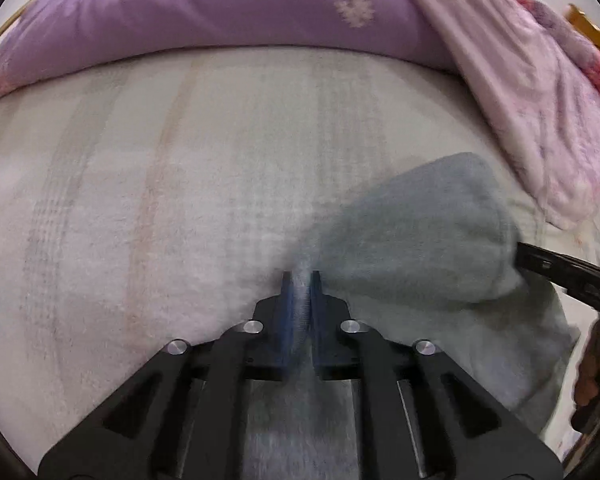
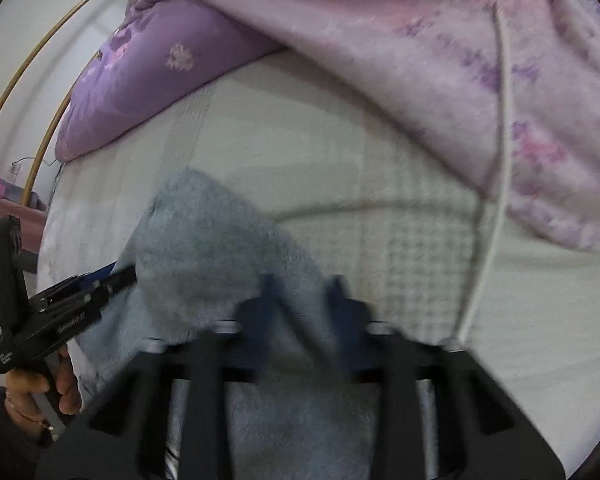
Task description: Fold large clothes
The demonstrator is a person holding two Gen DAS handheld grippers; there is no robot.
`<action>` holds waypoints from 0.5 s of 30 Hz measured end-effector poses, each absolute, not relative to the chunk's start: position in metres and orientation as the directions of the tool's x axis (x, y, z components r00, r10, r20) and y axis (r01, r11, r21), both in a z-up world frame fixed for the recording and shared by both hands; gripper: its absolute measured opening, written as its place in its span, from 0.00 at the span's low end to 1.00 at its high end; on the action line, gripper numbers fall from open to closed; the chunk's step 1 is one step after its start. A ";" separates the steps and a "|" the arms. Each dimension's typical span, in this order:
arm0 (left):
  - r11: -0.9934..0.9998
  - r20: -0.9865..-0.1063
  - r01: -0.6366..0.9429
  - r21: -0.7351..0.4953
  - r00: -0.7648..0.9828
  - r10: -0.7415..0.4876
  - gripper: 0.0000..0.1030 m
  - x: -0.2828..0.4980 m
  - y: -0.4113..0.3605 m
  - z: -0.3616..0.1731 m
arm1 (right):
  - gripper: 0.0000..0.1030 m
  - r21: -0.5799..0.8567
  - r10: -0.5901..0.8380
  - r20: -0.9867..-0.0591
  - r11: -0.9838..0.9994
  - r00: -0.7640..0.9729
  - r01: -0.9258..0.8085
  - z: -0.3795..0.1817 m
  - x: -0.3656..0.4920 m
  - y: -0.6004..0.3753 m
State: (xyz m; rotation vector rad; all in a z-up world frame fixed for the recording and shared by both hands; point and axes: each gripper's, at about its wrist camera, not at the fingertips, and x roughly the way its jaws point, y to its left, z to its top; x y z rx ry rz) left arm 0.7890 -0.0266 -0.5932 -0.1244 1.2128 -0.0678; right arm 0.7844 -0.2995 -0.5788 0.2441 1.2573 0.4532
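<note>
A grey-blue fleece garment lies bunched on the bed, partly raised between my two grippers. My left gripper is shut on a pinched fold of it, with cloth showing between the blue pads. At the right edge of the left wrist view, the right gripper reaches into the garment's far side. In the right wrist view the garment fills the gap between the blurred fingers of my right gripper, which grips a thick fold. The left gripper bites the cloth's left edge, held by a hand.
The bed is covered by a pale checked sheet. A purple quilt lies along the far side and a pink flowered blanket hangs in from the right. A white cord crosses the sheet. Curved bamboo rods stand beyond the bed.
</note>
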 end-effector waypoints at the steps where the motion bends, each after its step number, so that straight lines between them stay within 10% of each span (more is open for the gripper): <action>1: 0.992 -0.917 0.004 -0.126 0.381 -0.118 0.07 0.784 -0.027 -0.584 | 0.04 0.411 0.458 -0.848 0.886 0.267 -0.215 -0.572 0.779 -0.299; 15: 0.964 -0.840 -0.011 -0.266 0.494 -0.226 0.07 0.586 0.004 -0.502 | 0.04 0.406 0.515 -0.744 0.855 0.426 -0.324 -0.476 0.568 -0.321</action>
